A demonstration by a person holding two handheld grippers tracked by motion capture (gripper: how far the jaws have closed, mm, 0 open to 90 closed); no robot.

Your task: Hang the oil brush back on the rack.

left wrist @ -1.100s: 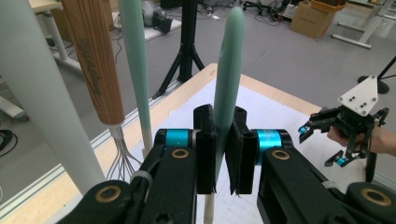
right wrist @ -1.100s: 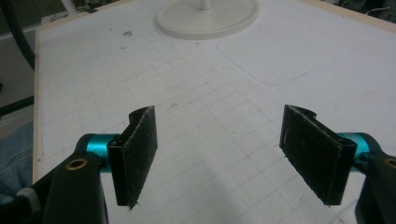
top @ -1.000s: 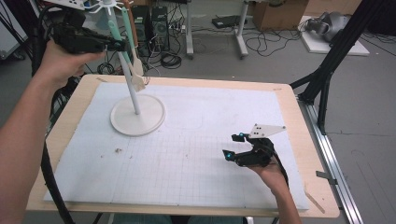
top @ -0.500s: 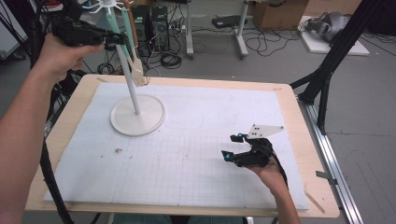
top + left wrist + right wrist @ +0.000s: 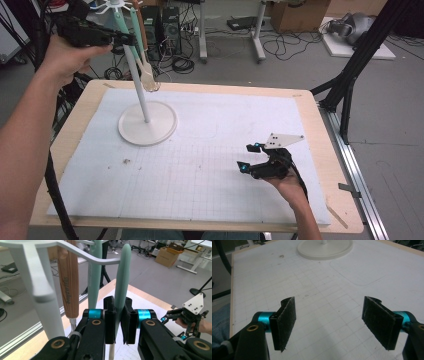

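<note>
Mint utensil handle (image 5: 124,277) clamped, left tool (image 5: 120,320)

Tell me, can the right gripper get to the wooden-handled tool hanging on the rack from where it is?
Probably yes, but not right away. The right gripper sits low on the mat, jaws open and empty, apart from the rack. Nothing lies between, though the left gripper crowds the wooden-handled tool.

A smooth, matt mint-green handle (image 5: 124,277), seemingly plastic or silicone, is clamped between the rough, felt-like black pads (image 5: 110,320) of the left gripper (image 5: 119,322). Beside it, a grained, varnished wooden handle (image 5: 68,282) is seen on a white rack (image 5: 37,285) with a smooth painted finish. The pale wooden table (image 5: 320,130) is covered by a matt white gridded mat (image 5: 210,165).
</note>
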